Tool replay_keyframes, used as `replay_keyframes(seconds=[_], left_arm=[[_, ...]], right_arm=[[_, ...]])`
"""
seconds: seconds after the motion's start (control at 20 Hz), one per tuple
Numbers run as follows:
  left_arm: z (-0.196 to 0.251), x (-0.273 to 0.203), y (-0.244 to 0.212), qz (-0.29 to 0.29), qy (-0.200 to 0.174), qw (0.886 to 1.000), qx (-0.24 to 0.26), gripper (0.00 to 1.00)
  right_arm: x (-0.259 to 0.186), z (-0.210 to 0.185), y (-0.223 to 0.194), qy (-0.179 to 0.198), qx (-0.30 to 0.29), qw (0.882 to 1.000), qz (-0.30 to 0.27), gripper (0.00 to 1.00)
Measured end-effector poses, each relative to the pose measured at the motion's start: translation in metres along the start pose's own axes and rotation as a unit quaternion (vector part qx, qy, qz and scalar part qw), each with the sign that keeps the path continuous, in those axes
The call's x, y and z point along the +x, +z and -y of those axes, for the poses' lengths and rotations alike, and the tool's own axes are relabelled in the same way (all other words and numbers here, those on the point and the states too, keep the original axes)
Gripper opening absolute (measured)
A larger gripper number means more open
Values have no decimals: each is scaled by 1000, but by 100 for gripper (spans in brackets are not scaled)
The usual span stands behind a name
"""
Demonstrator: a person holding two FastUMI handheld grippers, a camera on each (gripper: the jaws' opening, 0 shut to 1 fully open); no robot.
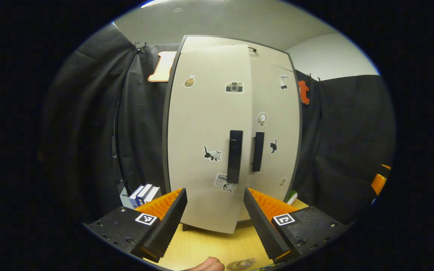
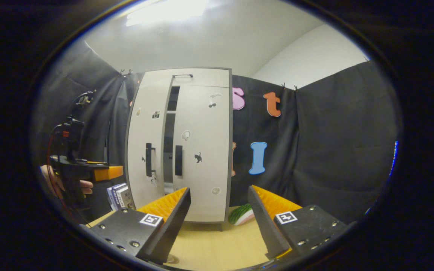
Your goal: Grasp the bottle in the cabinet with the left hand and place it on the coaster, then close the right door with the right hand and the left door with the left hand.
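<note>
While your left gripper (image 1: 215, 210) hangs low over the pale wooden counter (image 1: 209, 244), its fingers are spread wide with nothing between them. At the bottom edge of the left gripper view you get a fingertip of a hand (image 1: 207, 265) and, just right of it, the top of a clear glass or plastic thing (image 1: 241, 264); can't tell if that's the bottle, and the coaster can't be made out either. Beyond the fingers stands the tall off-white cabinet with dark edges (image 1: 202, 113) on the counter. Its left door (image 1: 205, 143), covered in small stickers, is swung slightly out toward you, bottom edge over the counter, not flush. The right door (image 1: 275, 124) sits shut. Each door has a black vertical bar handle, the two side by side near the middle seam. A stack of blue-and-white boxes (image 1: 143, 194) sits on the counter left of the cabinet, and a green-and-white object (image 1: 291, 196) peeks out at its right foot.

Your right gripper (image 2: 219, 214) is also released, fingers wide apart and empty, above the counter and well back from the cabinet. In the right gripper view a dark gap runs between the two doors. Your left gripper shows far left there, held in a hand, near the cabinet's left side.
</note>
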State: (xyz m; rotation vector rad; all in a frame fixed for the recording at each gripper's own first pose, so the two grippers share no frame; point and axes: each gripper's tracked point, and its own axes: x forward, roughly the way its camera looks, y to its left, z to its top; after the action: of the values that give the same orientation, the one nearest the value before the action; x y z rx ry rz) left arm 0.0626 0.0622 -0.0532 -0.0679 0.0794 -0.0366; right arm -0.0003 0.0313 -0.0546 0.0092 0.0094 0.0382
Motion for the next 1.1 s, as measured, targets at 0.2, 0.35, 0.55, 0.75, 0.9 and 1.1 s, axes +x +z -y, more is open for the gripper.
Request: replay_keyframes(seconds=[0.2, 0.35, 0.55, 0.75, 0.9, 1.1], left_arm=[[12, -50, -6, 7, 13, 1000, 1, 96], [23, -77, -14, 10, 16, 1000, 8, 96], [36, -99, -19, -2, -5, 1000, 11, 100], [38, -106, -6, 31, -2, 999, 19, 96], [36, -107, -16, 15, 14, 1000, 21, 96], [68, -98, -20, 8, -33, 999, 5, 96]], right_arm=[[-24, 4, -13, 10, 6, 1000, -15, 90], [-38, 4, -21, 19, -6, 1000, -18, 93], [-53, -10, -32, 49, 26, 998, -31, 94], [-64, 0, -41, 34, 17, 999, -40, 90], [-75, 9, -45, 14, 2, 998, -58, 90], [-83, 20, -26, 2, -9, 999, -52, 90]])
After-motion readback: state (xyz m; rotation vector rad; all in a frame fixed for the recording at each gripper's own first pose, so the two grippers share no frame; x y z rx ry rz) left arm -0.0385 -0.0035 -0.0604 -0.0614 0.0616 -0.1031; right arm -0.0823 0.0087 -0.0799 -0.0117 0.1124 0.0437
